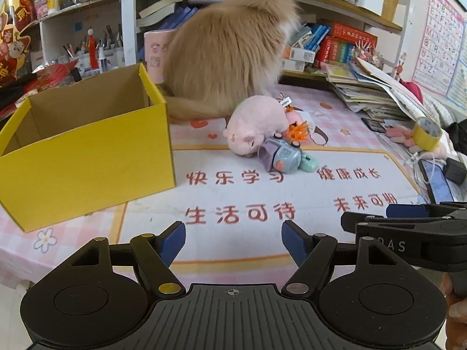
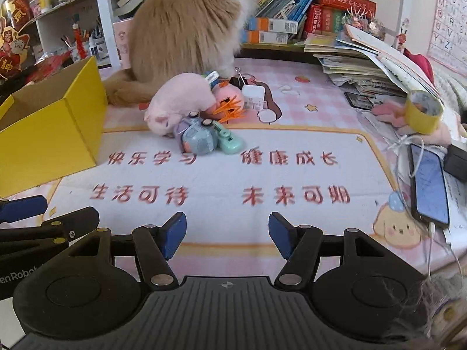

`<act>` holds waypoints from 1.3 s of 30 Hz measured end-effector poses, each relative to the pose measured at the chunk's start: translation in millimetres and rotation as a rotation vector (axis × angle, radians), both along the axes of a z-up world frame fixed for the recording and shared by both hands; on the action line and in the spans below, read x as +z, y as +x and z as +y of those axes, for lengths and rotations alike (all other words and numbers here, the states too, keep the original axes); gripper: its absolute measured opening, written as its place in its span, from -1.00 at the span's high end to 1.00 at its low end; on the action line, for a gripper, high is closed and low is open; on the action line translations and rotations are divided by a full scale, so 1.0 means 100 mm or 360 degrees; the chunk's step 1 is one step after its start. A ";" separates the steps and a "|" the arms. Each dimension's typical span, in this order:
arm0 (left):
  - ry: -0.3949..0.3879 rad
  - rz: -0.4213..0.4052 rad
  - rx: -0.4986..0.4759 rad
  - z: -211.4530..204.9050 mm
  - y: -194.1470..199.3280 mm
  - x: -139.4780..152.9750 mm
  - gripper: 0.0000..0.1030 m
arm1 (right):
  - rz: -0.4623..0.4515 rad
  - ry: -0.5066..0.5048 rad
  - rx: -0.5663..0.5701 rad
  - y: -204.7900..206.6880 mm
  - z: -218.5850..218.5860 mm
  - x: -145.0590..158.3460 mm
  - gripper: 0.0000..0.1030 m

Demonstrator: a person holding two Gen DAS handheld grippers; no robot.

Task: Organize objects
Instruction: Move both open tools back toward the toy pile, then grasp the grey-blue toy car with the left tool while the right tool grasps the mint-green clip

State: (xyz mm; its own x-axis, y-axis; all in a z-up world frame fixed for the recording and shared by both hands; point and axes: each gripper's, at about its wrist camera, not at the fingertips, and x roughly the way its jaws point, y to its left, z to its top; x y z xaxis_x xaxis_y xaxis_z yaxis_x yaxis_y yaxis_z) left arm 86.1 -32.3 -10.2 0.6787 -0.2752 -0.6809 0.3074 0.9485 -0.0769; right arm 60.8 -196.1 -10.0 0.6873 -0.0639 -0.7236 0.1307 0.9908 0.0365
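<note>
A pile of toys lies mid-desk: a pink plush animal (image 1: 256, 122) (image 2: 181, 99), a grey-purple toy car (image 1: 280, 154) (image 2: 198, 137), a mint green toy (image 1: 309, 162) (image 2: 230, 141) and an orange spiky piece (image 1: 299, 129) (image 2: 230, 108). An open yellow cardboard box (image 1: 87, 157) (image 2: 49, 134) stands at the left, with nothing visible inside. My left gripper (image 1: 233, 240) is open over the printed mat, well short of the toys, nothing between its blue pads. My right gripper (image 2: 227, 234) is open too and equally bare, beside the left one.
A fluffy tan cat (image 1: 227, 46) (image 2: 186, 26) sits right behind the toys, its tail against the box. A yellow tape roll (image 2: 421, 112), a phone (image 2: 429, 189) with cable and stacked books (image 2: 364, 67) crowd the right side. Shelves line the back.
</note>
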 end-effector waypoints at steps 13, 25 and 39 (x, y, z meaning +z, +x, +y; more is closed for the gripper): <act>-0.0046 0.0028 0.0113 -0.46 0.55 -0.03 -0.42 | -0.0028 0.0058 0.0053 0.74 -0.55 -0.06 0.08; -0.0022 0.0046 0.0027 -0.98 1.06 -0.20 -0.41 | -0.0041 0.0110 0.0049 1.07 -0.89 -0.04 0.23; -0.0158 0.0177 0.0124 -1.04 1.32 -0.46 0.03 | 0.0022 0.0161 0.0159 1.30 -0.95 -0.09 0.23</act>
State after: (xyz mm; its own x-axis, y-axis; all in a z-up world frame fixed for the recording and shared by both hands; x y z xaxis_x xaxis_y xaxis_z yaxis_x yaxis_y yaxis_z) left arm 218.1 -136.2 -56.2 0.6228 -0.2941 -0.7250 0.2175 0.9552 -0.2006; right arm 190.5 -291.4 -19.0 0.6763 0.0782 -0.7325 0.0327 0.9902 0.1359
